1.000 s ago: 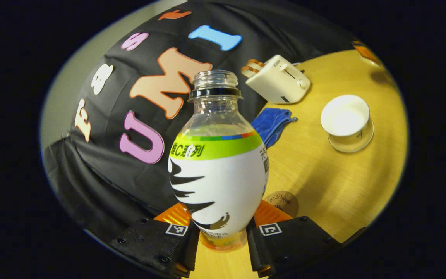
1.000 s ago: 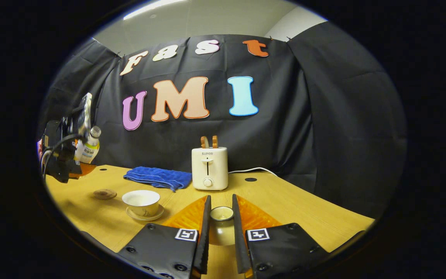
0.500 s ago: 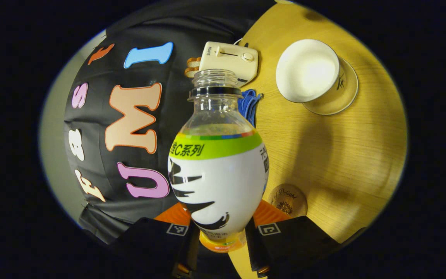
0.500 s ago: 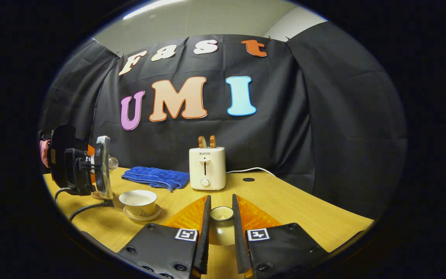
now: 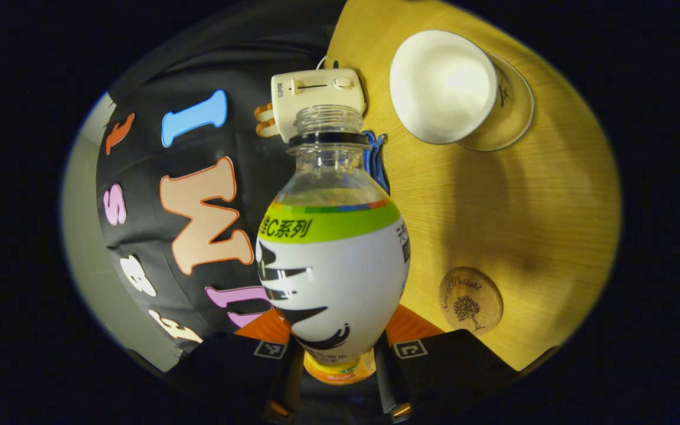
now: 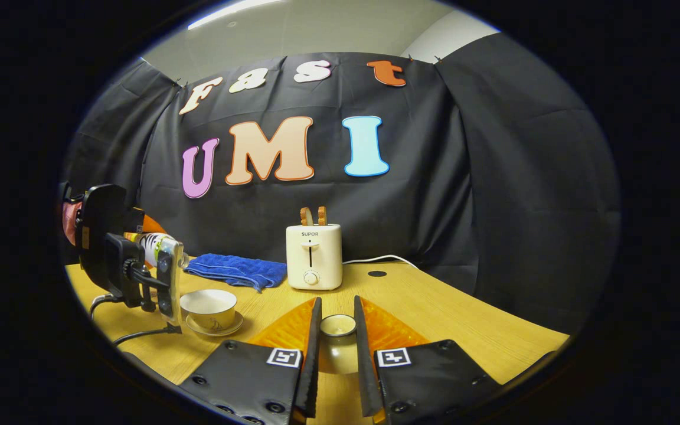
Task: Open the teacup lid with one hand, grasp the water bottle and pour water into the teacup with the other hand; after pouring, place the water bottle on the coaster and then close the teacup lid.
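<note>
The left gripper (image 5: 335,354) is clamped on the lower body of the water bottle (image 5: 331,260), which stands at the centre of the left gripper view with its cap off and its open neck pointing up the frame. In the right gripper view that bottle (image 6: 152,247) lies tilted near level at the left edge, its mouth close above the teacup (image 6: 208,308). The teacup (image 5: 441,85), on its saucer, sits uncovered at the upper right of the left gripper view; no water is seen leaving the neck. The right gripper (image 6: 335,330) is closed on the teacup lid (image 6: 338,325) at the bottom centre of its own view, held over the table (image 6: 464,319). The coaster (image 5: 470,301) lies bare at the lower right of the left gripper view. Judgement: pouring is in hand. The next move calls for tipping the neck further over the cup's mouth
</note>
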